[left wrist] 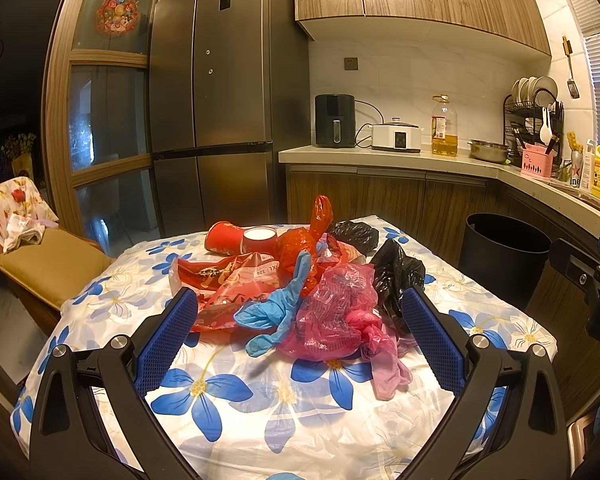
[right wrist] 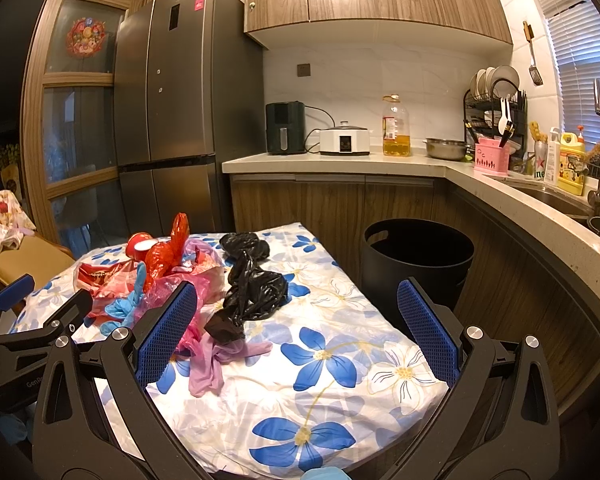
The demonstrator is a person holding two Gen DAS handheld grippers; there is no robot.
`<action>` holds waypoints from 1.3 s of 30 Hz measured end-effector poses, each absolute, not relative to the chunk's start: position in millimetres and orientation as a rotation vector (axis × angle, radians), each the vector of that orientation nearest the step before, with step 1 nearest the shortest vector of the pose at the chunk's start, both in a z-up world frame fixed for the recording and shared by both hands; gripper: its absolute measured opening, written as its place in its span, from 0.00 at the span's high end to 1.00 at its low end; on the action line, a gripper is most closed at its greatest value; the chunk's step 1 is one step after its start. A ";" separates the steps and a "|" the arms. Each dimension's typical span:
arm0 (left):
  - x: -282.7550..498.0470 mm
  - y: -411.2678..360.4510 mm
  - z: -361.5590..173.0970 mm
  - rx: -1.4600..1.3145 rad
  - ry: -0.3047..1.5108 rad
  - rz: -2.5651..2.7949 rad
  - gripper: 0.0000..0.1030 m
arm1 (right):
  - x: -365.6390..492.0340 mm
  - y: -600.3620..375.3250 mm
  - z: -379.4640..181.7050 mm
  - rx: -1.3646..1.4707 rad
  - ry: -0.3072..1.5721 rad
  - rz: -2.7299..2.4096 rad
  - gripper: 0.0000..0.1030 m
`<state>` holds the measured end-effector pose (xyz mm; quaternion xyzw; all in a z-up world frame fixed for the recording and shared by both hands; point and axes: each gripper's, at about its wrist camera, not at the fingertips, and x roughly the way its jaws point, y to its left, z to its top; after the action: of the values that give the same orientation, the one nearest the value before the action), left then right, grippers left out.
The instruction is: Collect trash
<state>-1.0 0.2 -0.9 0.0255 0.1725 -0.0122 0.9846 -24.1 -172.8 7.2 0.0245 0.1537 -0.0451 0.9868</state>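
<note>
Both grippers, left (left wrist: 300, 332) and right (right wrist: 296, 328), hung wide open and empty over the table (right wrist: 340, 360), its trash (left wrist: 300, 288) heaped near the bin (right wrist: 416, 264); a low, firm pinch on one loose bag (right wrist: 256, 288) looked wisest.

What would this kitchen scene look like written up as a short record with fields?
setting: kitchen, table under a blue-flowered tablecloth
trash on table: blue glove, pink plastic bag, black plastic bags, red paper cups, red plastic bags
bin: black trash bin, on the floor beside the table, nothing visible inside
left gripper: open, holding nothing, facing the pile
right gripper: open, holding nothing
progress: nothing collected yet
</note>
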 end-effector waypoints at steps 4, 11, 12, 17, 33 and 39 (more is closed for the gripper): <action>-0.9 0.4 -1.0 0.050 0.347 -0.024 0.05 | -24.0 -172.8 7.4 0.050 0.309 -0.090 0.04; -1.4 -2.1 -2.9 0.054 0.349 -0.021 0.05 | -23.9 -171.9 6.7 0.048 0.309 -0.089 0.04; -1.6 -2.3 -3.0 0.055 0.348 -0.020 0.05 | -23.8 -172.3 6.9 0.048 0.308 -0.090 0.04; -1.0 -2.6 -3.3 0.054 0.348 -0.022 0.05 | -23.4 -172.2 6.7 0.048 0.309 -0.090 0.04; 11.3 4.5 -18.5 0.018 0.366 -0.052 0.05 | -5.1 -172.3 -10.9 0.042 0.325 -0.072 0.10; 23.2 5.7 -37.7 -0.003 0.385 -0.094 0.11 | 16.2 -171.9 -32.3 0.039 0.371 -0.053 0.29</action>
<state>23.2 5.7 -37.7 -0.0017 0.1910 -0.0469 0.9805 16.2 -171.9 -32.3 0.0195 0.1846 -0.0264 0.9823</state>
